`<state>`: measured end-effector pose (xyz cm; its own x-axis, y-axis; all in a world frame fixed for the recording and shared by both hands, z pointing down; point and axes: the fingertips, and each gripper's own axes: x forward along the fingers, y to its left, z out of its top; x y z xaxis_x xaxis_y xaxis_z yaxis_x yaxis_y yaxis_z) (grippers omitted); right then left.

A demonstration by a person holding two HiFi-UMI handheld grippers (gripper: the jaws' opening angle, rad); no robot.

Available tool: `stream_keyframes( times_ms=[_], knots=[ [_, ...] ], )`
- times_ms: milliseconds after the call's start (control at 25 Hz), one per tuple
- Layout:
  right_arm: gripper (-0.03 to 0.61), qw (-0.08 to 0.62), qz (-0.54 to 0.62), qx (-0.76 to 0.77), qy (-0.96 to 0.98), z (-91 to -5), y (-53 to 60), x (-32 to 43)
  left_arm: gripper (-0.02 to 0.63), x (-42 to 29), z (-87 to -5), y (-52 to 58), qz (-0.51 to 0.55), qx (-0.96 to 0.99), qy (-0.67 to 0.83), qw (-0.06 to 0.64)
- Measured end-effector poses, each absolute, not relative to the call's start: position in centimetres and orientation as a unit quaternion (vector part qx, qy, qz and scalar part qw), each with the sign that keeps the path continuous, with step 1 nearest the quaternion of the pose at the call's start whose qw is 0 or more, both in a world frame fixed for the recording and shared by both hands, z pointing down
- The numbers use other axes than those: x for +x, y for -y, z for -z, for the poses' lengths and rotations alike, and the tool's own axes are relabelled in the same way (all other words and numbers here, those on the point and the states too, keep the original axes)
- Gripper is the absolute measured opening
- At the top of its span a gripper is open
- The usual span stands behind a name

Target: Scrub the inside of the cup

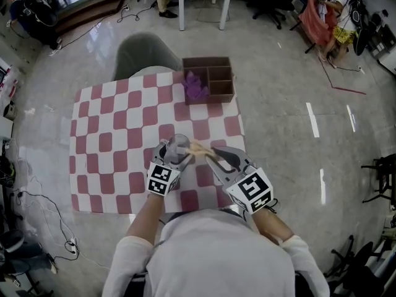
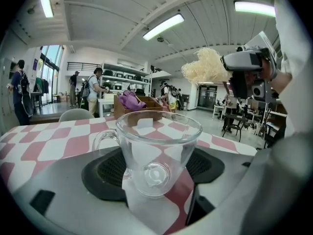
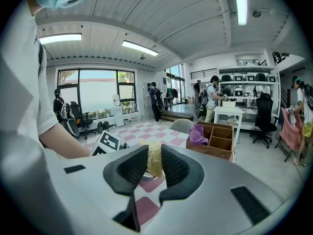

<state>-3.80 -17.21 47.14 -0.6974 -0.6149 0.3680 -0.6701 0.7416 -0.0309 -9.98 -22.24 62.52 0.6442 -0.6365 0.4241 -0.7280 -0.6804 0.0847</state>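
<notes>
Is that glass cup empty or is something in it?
Empty: only checkered cloth shows through the clear cup; the scrubber is outside.

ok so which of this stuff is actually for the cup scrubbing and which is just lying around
In the job: glass cup, gripped by the left tool; straw-coloured scrubber, gripped by the right tool.
Lying about: wooden box, purple cloth in it, grey chair.

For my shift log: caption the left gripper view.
Left gripper grips a clear glass cup; right gripper holds a pale fibrous scrubber nearby.
</notes>
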Motion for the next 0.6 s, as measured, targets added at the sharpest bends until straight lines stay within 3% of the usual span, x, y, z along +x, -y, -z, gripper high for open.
stream_keyframes(
  times_ms=[600],
  knots=[
    [0.092,0.163,-0.088,0.353,0.917,-46.99,17.06,-3.69,0.357,-10.53,-62.11,21.59,-0.171,0.898,0.387,0.123]
  ],
)
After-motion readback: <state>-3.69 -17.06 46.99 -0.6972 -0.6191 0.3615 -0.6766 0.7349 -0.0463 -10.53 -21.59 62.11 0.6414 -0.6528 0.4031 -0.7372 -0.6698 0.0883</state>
